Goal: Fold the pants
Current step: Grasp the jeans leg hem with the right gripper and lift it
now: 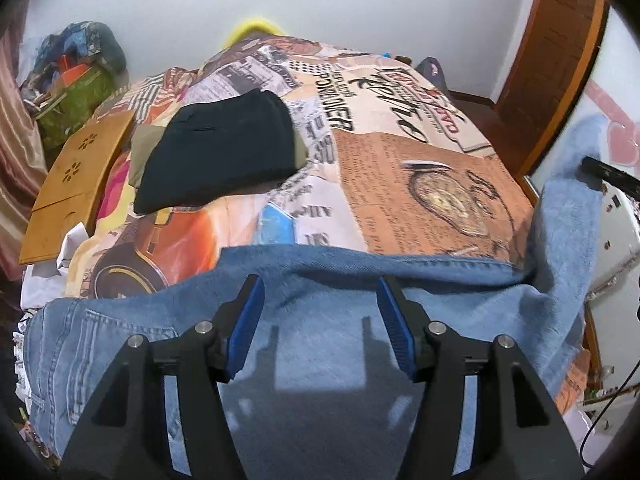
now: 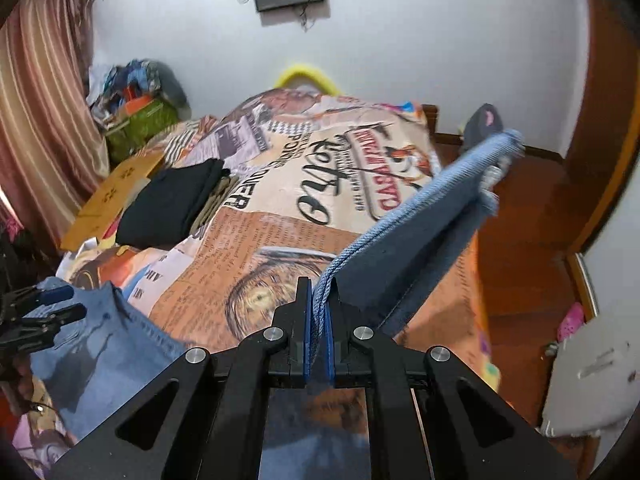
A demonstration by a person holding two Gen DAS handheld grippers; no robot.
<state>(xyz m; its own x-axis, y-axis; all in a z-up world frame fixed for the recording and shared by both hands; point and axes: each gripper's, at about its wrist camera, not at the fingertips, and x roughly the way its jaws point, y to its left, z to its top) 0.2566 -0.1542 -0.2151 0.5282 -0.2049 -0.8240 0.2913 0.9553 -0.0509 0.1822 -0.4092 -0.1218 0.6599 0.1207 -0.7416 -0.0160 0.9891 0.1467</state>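
Observation:
Blue denim jeans [image 1: 320,352] lie across the near edge of the bed. My left gripper [image 1: 320,300] is open, its blue pads just above the waist part of the jeans. My right gripper [image 2: 319,300] is shut on the seam edge of a jeans leg [image 2: 420,220] and holds it lifted, the hem pointing up to the right. In the right wrist view the left gripper [image 2: 44,304] shows at the far left over the jeans' upper part [image 2: 104,344]. The right gripper's tip [image 1: 608,172] shows at the right edge of the left wrist view, beside the raised leg [image 1: 568,208].
The bed has a printed retro cover [image 1: 400,140]. Folded black pants [image 1: 224,152] lie on an olive garment at the bed's left. A wooden lap tray [image 1: 76,176] and a cluttered green box [image 1: 80,100] stand left. Wooden floor [image 2: 528,240] lies right.

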